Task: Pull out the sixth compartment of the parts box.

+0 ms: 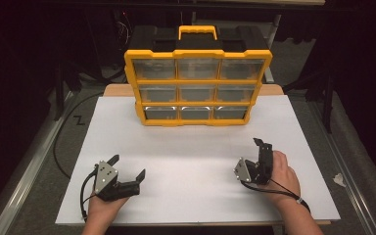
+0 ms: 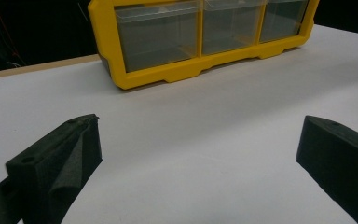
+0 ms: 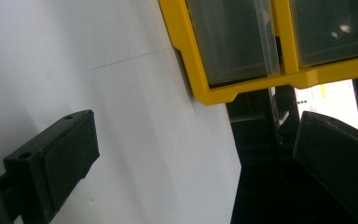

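Observation:
A yellow and black organizer case with a yellow handle and clear drawers in three rows stands upright at the far middle of the white sheet. All its drawers look closed. My left gripper rests near the front left of the sheet, open and empty, pointing toward the case. In the left gripper view the left gripper faces the case's bottom row. My right gripper is at the front right, turned on its side, open and empty. The right gripper view has the right gripper aimed at the case's lower right corner.
The sheet covers a wooden table whose edge shows behind the case. A black cable and a metal rail run along the floor at left. A small white scrap lies on the floor at right. Dark surroundings ring the table.

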Demonstrator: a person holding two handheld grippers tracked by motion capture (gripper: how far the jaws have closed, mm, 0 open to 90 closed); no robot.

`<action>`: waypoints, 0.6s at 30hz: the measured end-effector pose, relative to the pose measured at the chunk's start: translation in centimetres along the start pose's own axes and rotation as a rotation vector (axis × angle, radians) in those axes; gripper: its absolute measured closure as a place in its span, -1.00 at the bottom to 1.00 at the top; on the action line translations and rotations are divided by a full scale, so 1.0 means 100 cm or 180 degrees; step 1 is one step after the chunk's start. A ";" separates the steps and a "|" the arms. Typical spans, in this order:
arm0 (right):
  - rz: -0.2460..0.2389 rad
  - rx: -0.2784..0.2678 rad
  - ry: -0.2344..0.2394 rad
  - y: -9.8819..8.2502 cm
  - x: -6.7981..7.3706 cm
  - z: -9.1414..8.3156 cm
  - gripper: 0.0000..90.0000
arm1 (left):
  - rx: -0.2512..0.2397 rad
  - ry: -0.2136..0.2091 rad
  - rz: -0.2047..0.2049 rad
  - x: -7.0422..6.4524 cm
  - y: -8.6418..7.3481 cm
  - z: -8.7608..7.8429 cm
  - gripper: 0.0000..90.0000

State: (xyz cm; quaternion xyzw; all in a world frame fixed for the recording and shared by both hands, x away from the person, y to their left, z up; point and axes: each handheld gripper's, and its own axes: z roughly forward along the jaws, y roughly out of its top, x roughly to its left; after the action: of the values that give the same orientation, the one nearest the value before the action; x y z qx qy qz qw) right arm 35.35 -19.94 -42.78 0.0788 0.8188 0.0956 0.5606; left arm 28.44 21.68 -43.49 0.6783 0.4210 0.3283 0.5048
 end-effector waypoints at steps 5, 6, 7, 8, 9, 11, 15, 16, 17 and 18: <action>-0.0213 0.0014 -0.0081 0.003 0.002 -0.002 -0.97 | 0.0006 -0.0001 0.0006 0.000 0.000 0.000 -0.98; -0.0249 0.0006 -0.0071 0.003 0.002 -0.001 -0.97 | 0.0005 0.0001 0.0006 0.000 0.000 0.000 -0.98; -0.0277 0.0011 -0.0079 0.004 0.003 -0.002 -0.97 | 0.0005 0.0002 0.0005 0.000 0.000 0.000 -0.98; -0.0312 0.0012 -0.0090 0.004 0.003 -0.002 -0.97 | 0.0003 0.0005 0.0007 0.000 0.000 0.000 -0.98; -0.0345 0.0032 -0.0128 0.004 0.003 -0.002 -0.97 | 0.0000 0.0006 0.0004 0.000 0.000 0.000 -0.98; -0.0380 0.0023 -0.0157 0.004 0.004 -0.002 -0.97 | -0.0004 0.0007 0.0001 0.000 0.000 0.000 -0.98; -0.0465 0.0025 -0.0211 0.004 0.004 -0.003 -0.97 | -0.0007 0.0000 0.0014 0.000 -0.001 0.000 -0.98; -0.0480 0.0038 -0.0208 0.004 0.005 -0.002 -0.97 | -0.0005 0.0010 0.0020 0.000 -0.001 0.001 -0.98; -0.0480 0.0038 -0.0208 0.004 0.005 -0.002 -0.97 | -0.0002 0.0014 0.0028 0.000 -0.001 0.001 -0.98; -0.0492 0.0016 -0.0206 0.005 0.006 -0.002 -0.97 | -0.0005 0.0024 0.0033 0.000 -0.001 0.001 -0.99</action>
State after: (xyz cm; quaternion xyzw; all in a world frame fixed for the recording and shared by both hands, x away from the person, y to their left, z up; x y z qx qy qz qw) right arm 34.99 -19.35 -43.15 0.0199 0.8041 0.0473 0.5922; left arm 28.54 21.64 -43.59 0.6789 0.4192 0.3338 0.5020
